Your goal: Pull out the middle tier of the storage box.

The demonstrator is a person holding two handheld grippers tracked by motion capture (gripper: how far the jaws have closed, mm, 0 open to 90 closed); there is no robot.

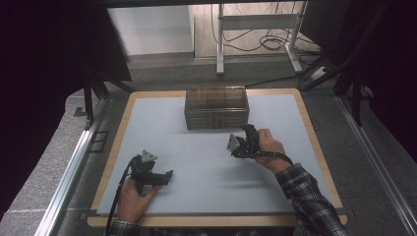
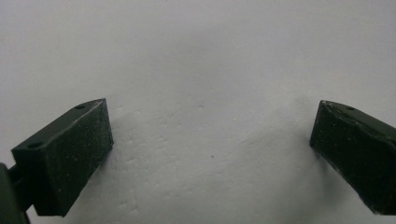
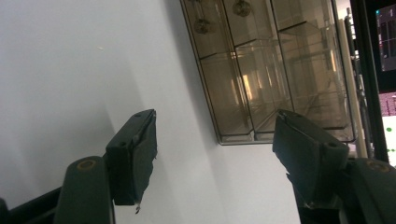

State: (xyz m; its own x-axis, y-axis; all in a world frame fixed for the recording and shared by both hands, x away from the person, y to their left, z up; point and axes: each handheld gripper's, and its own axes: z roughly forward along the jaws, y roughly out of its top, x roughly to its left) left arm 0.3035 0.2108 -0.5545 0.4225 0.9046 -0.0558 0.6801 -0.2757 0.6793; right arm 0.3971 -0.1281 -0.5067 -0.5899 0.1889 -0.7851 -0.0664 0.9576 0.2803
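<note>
Left gripper [image 1: 169, 175]: near edge of the table, jaws set wide apart, with bare surface between them in the left gripper view [image 2: 212, 154]; it grips nothing.
Left hand [image 1: 132, 196]: wrapped round the gripper's body from below, forearm entering at the bottom edge, gripper lying level and pointing to the right across the table.
Right gripper [image 1: 247, 129]: jaws parted in the right gripper view [image 3: 215, 149], nothing between the pads; they hold nothing and touch nothing.
Right hand [image 1: 268, 142]: plaid sleeve [image 1: 307, 201] angled in from the lower right, gripper aimed toward the box's near right corner, just short of it.
Drawer box [image 1: 216, 108]: smoky transparent plastic, stacked compartments with small round knobs on the drawer fronts [image 3: 201, 24]; it stands at the far middle of the table.
Table [image 1: 206, 196]: pale grey top with a wooden rim.
</note>
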